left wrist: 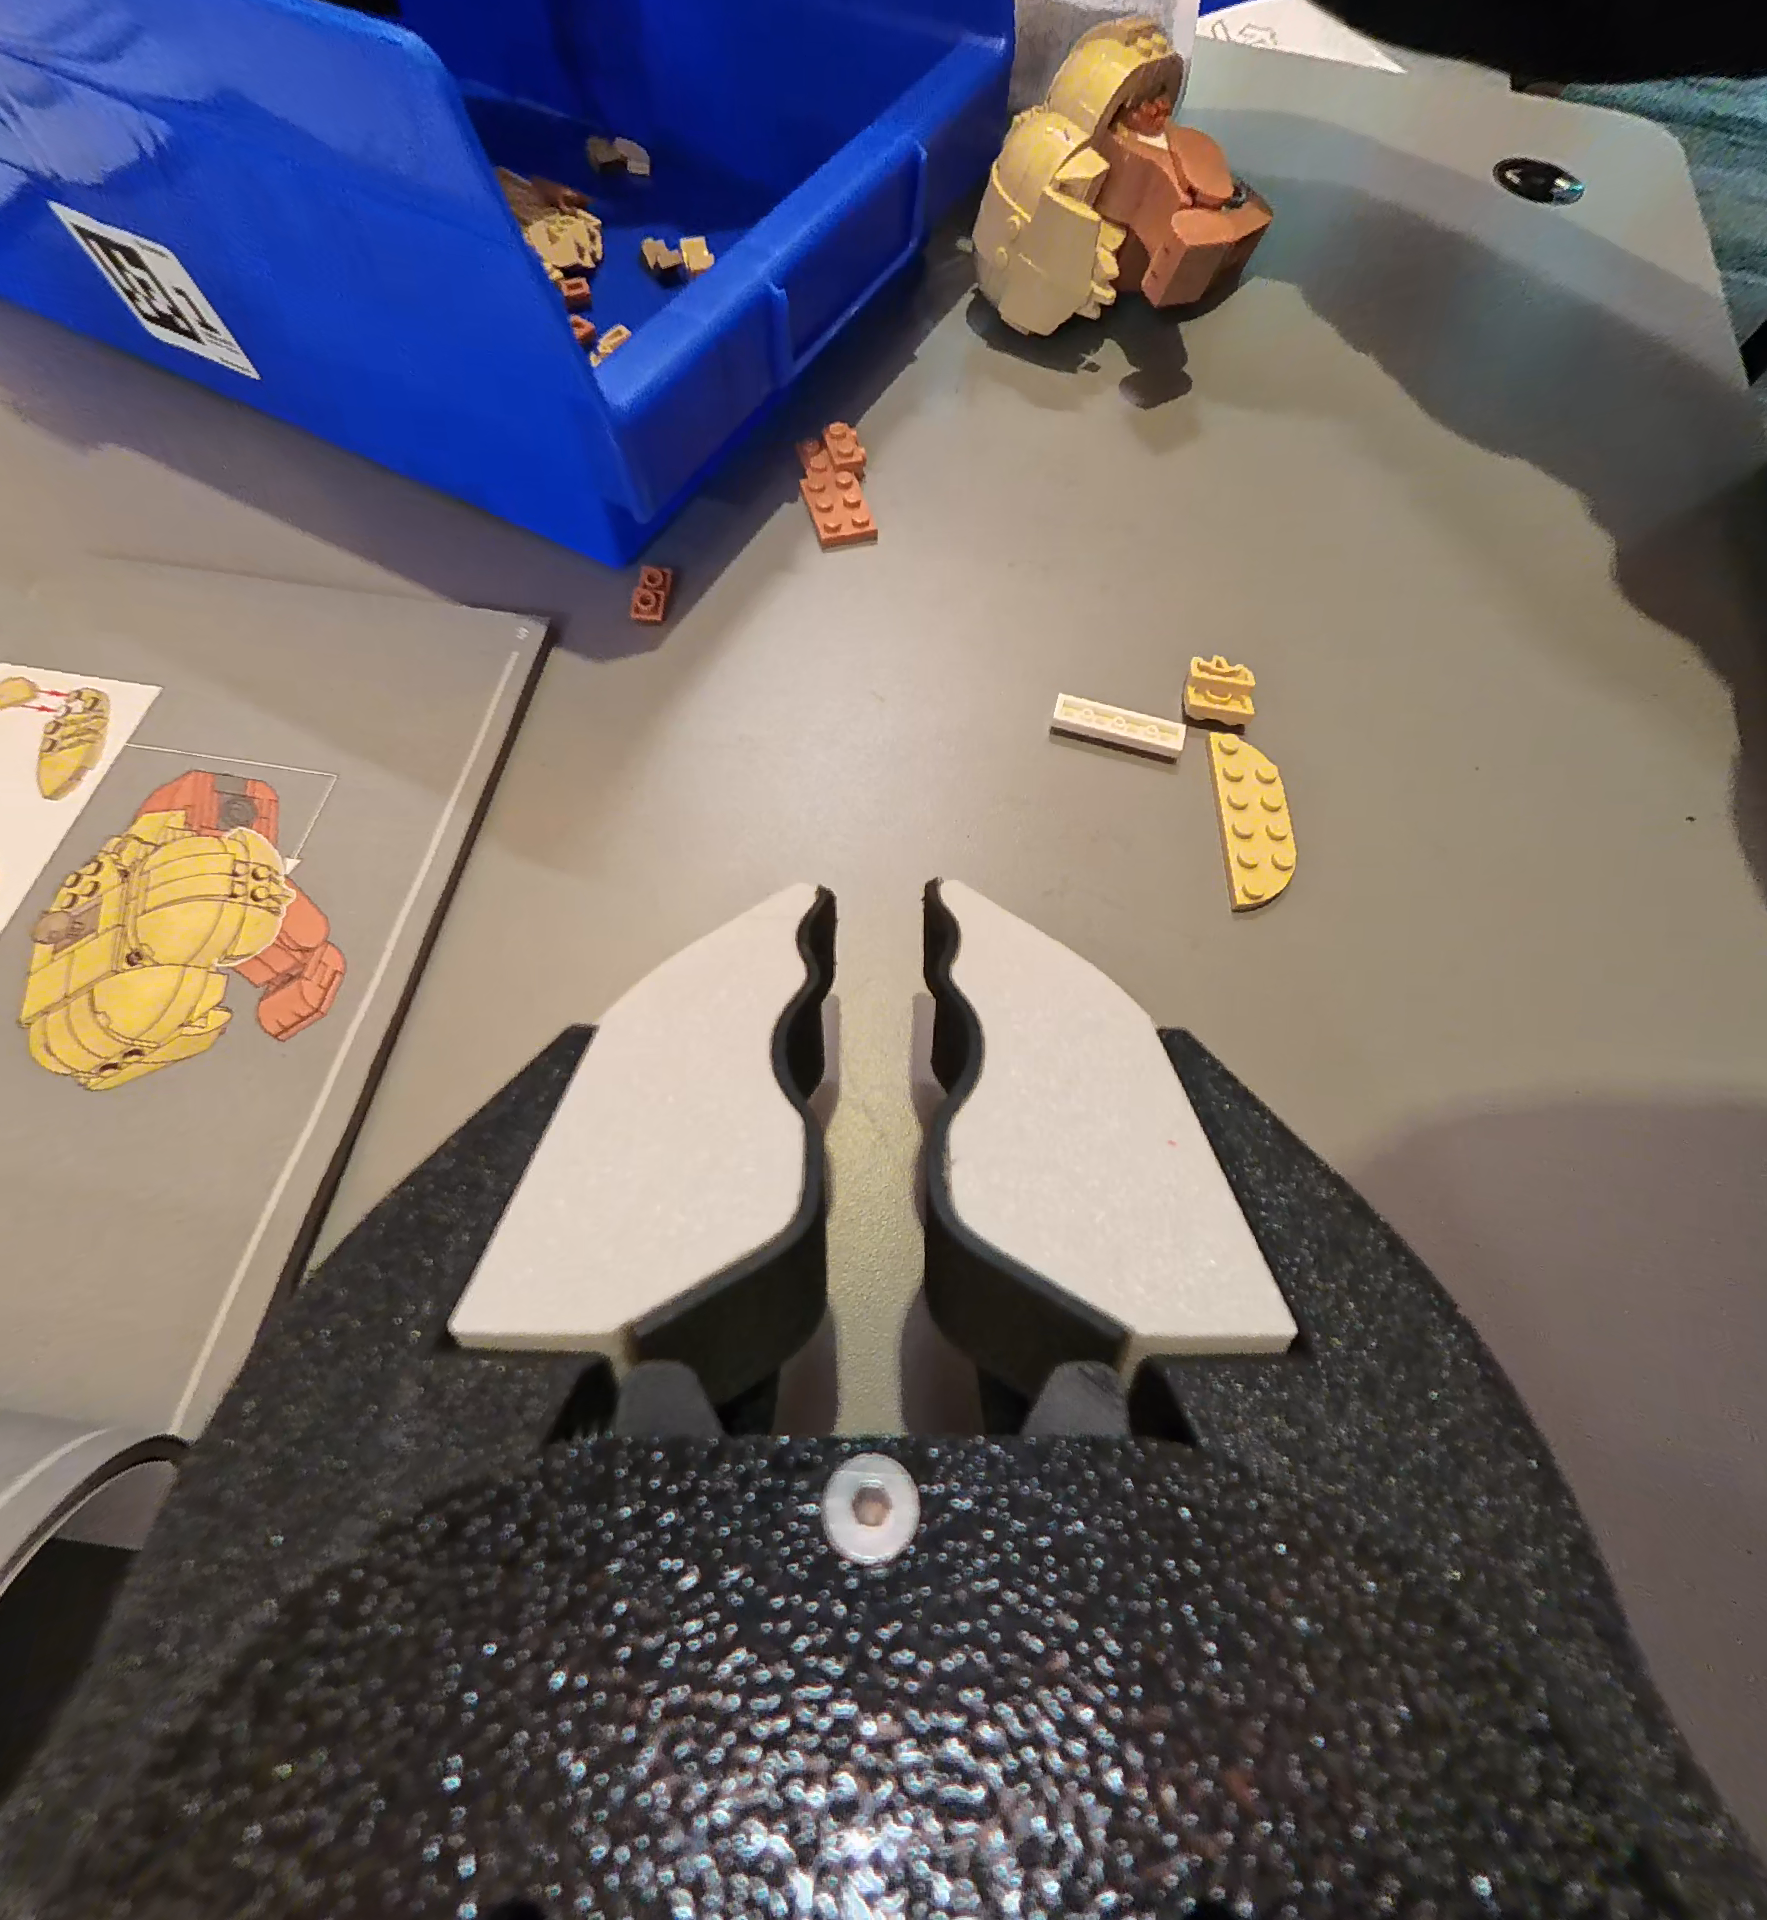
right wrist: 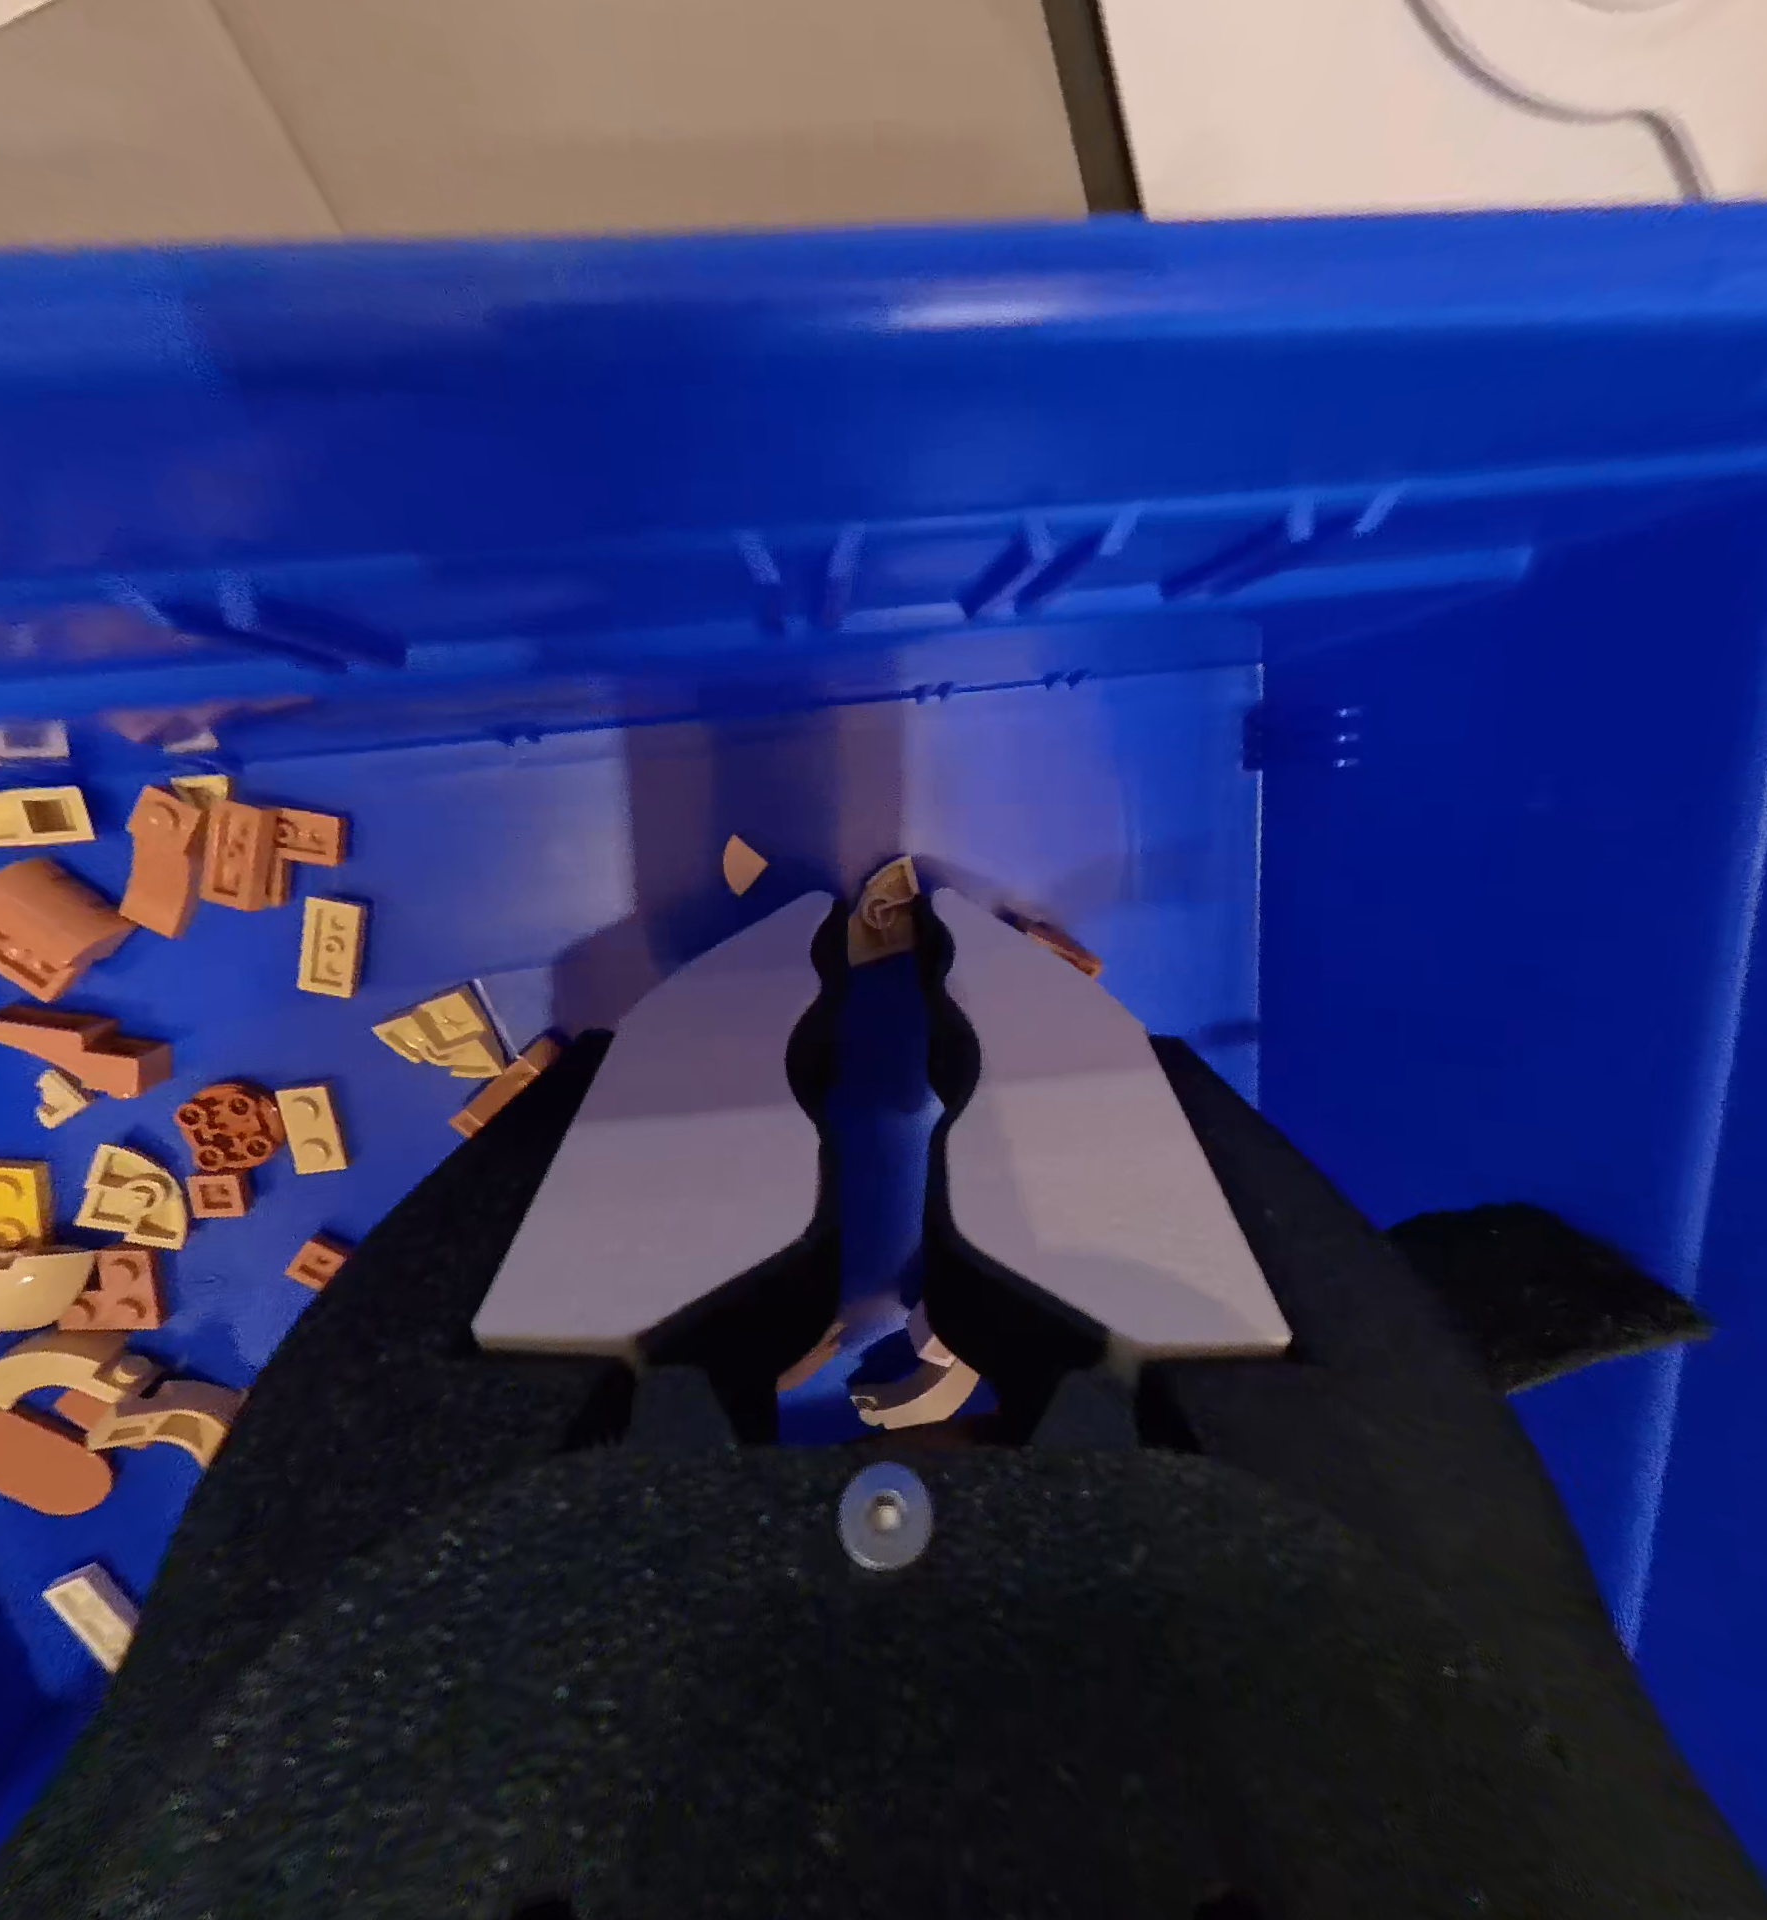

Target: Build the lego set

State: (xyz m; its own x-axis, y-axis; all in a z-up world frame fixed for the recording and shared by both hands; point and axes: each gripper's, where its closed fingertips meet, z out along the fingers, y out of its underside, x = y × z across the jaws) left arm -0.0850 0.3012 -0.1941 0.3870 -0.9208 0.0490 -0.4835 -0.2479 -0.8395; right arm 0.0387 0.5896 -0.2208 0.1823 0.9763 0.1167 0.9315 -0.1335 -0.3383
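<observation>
tan piece [right wrist: 881,914] in right tool [right wrist: 881,906]

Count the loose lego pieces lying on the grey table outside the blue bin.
5: two reddish-brown plates beside the blue plastic bin; a white strip, tan small piece and tan half-round plate farther right.

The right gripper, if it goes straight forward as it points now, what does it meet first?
Probably the blue bin's inner wall. The right gripper is inside the bin, pinching a small tan piece that would touch first. Depth is unclear.
</observation>
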